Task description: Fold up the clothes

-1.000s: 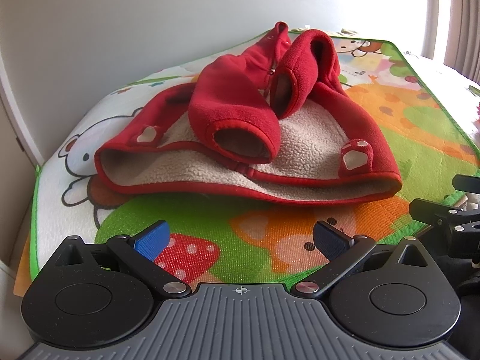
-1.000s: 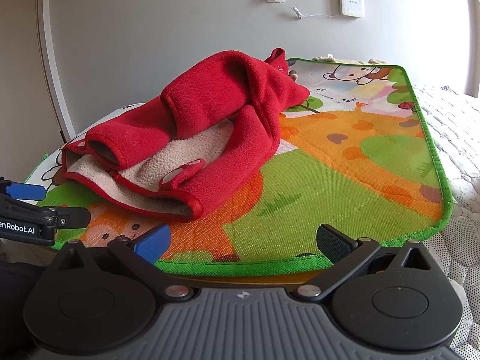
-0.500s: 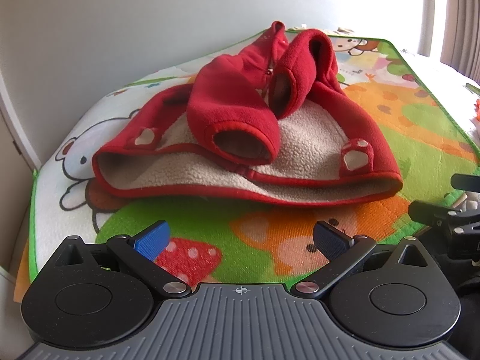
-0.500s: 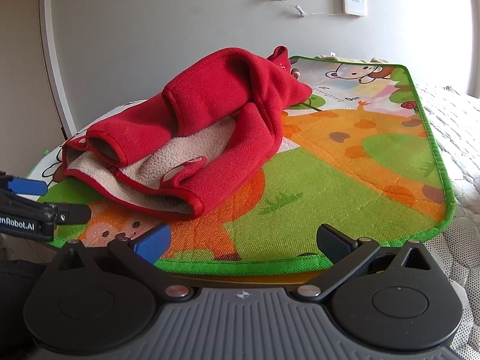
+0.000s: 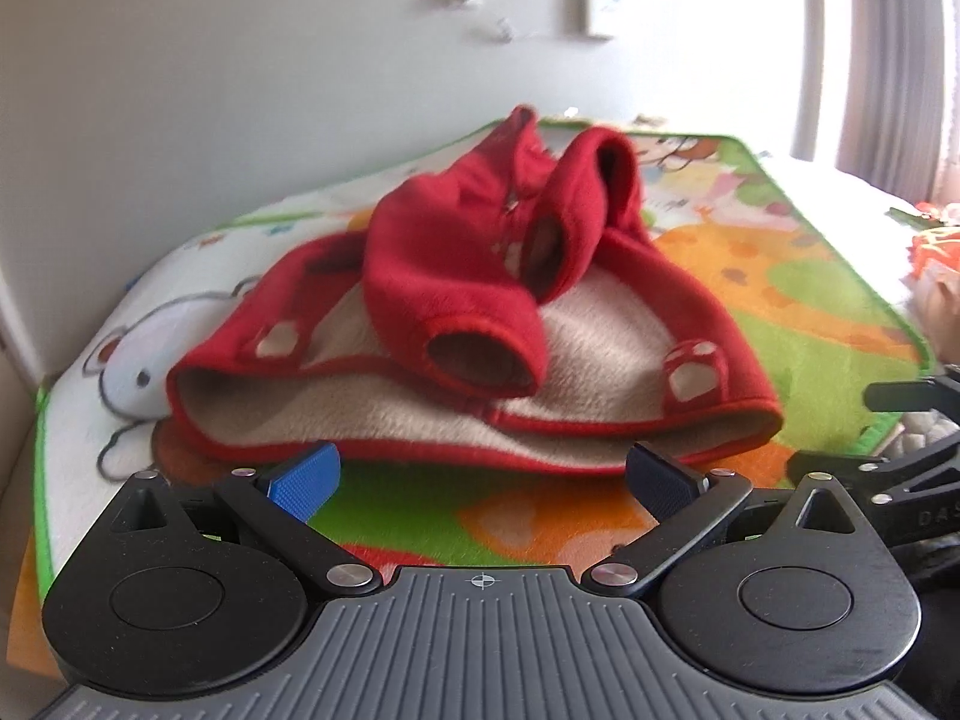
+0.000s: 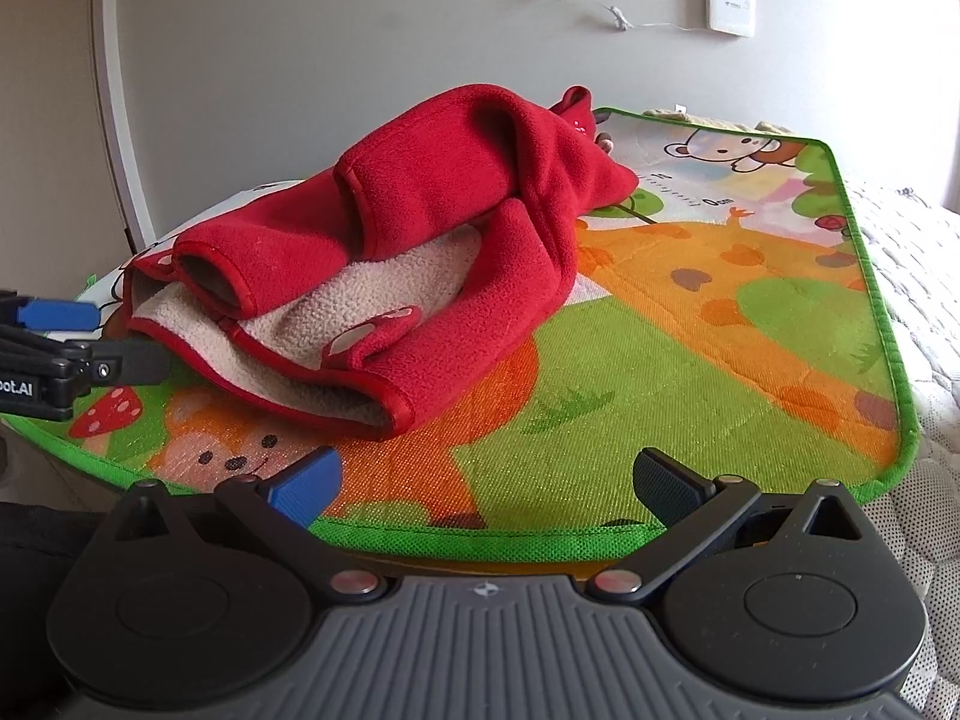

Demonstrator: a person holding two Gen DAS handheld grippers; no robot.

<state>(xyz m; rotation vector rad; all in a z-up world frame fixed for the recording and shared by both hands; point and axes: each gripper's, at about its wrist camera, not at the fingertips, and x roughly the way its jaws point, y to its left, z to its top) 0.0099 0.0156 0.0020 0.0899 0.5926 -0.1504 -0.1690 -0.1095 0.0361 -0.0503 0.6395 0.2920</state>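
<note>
A red fleece jacket (image 5: 456, 306) with a beige lining lies on the cartoon play mat (image 5: 780, 300), both sleeves folded over its body. Its near hem almost touches the tips of my left gripper (image 5: 480, 474), which is open and holds nothing. In the right wrist view the same jacket (image 6: 420, 228) lies to the upper left. My right gripper (image 6: 486, 483) hangs open over the mat's (image 6: 660, 372) green front edge, well short of the cloth. The left gripper's fingers (image 6: 78, 348) show at that view's left edge, close to the hem.
The mat covers a bed with a white quilt (image 6: 918, 276) on the right. A grey wall (image 6: 360, 30) with a switch and a thermostat stands behind. Orange items (image 5: 936, 252) sit at the far right of the left wrist view.
My left gripper has moved forward and lower, so the jacket's hem now sits just past its fingertips. The right gripper has edged slightly forward. The jacket has not moved.
</note>
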